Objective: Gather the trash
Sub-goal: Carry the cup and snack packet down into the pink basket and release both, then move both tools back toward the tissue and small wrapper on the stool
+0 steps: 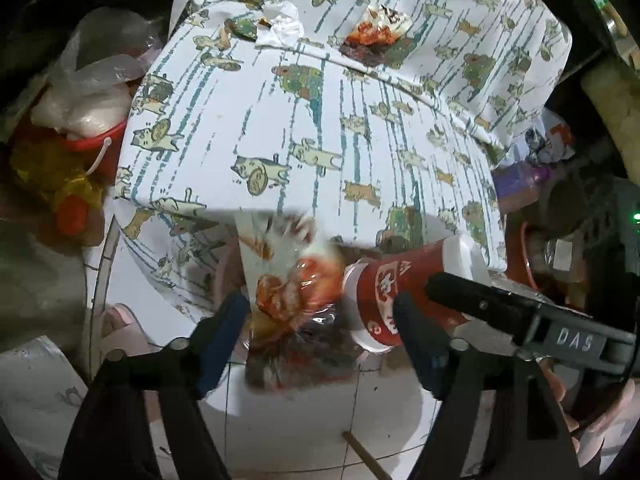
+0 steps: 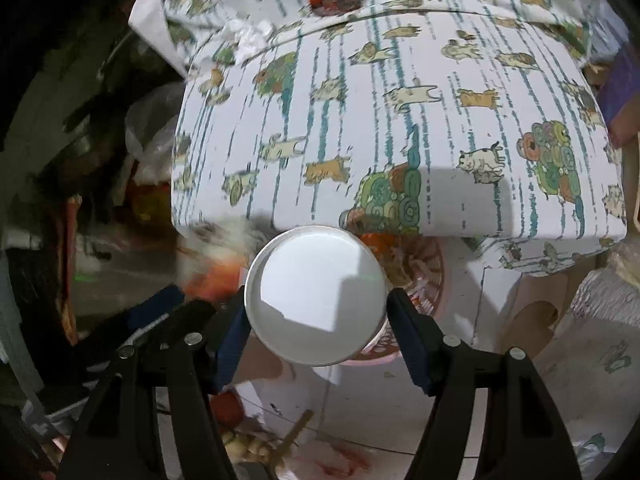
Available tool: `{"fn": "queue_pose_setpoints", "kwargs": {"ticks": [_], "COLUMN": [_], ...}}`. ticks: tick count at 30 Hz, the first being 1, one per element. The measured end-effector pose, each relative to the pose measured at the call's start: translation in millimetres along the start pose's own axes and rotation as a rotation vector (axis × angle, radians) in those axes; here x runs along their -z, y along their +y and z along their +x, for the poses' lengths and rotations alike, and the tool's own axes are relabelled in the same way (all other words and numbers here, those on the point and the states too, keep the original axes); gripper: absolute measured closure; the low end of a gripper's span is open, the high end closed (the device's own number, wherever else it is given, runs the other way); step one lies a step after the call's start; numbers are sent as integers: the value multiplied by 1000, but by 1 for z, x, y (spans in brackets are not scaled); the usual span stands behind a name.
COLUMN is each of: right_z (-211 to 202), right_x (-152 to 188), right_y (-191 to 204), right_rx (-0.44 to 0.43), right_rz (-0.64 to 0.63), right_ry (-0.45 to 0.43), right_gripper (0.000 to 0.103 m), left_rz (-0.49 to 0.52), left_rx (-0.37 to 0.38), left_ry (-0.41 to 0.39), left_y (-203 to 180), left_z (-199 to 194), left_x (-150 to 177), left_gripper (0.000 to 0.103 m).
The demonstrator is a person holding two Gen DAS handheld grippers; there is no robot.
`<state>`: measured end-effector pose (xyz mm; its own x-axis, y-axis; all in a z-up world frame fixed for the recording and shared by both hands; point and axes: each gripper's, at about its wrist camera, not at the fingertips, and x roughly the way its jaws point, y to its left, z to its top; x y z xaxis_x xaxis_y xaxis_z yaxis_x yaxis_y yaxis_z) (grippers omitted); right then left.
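Note:
A clear plastic bag (image 1: 288, 292) smeared with red food waste hangs blurred between the fingers of my left gripper (image 1: 320, 340); the blue pads stand apart from it, so this gripper is open. In the right wrist view the same bag (image 2: 212, 268) is a blur left of the cup. My right gripper (image 2: 320, 340) is shut on a red paper cup (image 1: 380, 300), its pads pressing both sides of the cup's white base (image 2: 316, 296). Both hang below the edge of the cat-print tablecloth (image 1: 320, 140). A crumpled tissue (image 1: 280, 24) and a red-stained wrapper (image 1: 376, 32) lie on the table.
A pink woven basket (image 2: 428, 276) with scraps sits under the cup. A red bucket (image 1: 96, 140) stuffed with plastic bags stands at the left. A chopstick (image 1: 364, 456) and food scraps (image 2: 248, 444) lie on the white tiled floor. Clutter crowds the right side.

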<state>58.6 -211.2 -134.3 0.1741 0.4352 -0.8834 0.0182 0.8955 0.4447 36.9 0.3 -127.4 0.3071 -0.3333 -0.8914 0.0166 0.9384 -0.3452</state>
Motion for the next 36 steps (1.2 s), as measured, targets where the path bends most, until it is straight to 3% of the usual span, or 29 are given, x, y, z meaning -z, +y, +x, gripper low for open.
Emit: {"fn": "queue_pose_setpoints", "kwargs": {"ticks": [6, 16, 24, 36], "right_z": [-10, -36, -55, -78], "right_x": [-8, -7, -7, 1], "right_y": [1, 17, 22, 38], "right_rx": [-86, 10, 57, 151], "right_rz": [28, -74, -102, -188], "right_ry": [-21, -182, -291, -461], "right_gripper": [30, 30, 27, 22], "left_rz": [4, 68, 109, 119], "left_rx": [-39, -150, -207, -216], "left_ry": [-72, -309, -385, -482], "left_y": [4, 1, -4, -11], "left_z": [-16, -70, -86, -109], "left_x": [-6, -8, -6, -1], "left_gripper": [19, 19, 18, 18]}}
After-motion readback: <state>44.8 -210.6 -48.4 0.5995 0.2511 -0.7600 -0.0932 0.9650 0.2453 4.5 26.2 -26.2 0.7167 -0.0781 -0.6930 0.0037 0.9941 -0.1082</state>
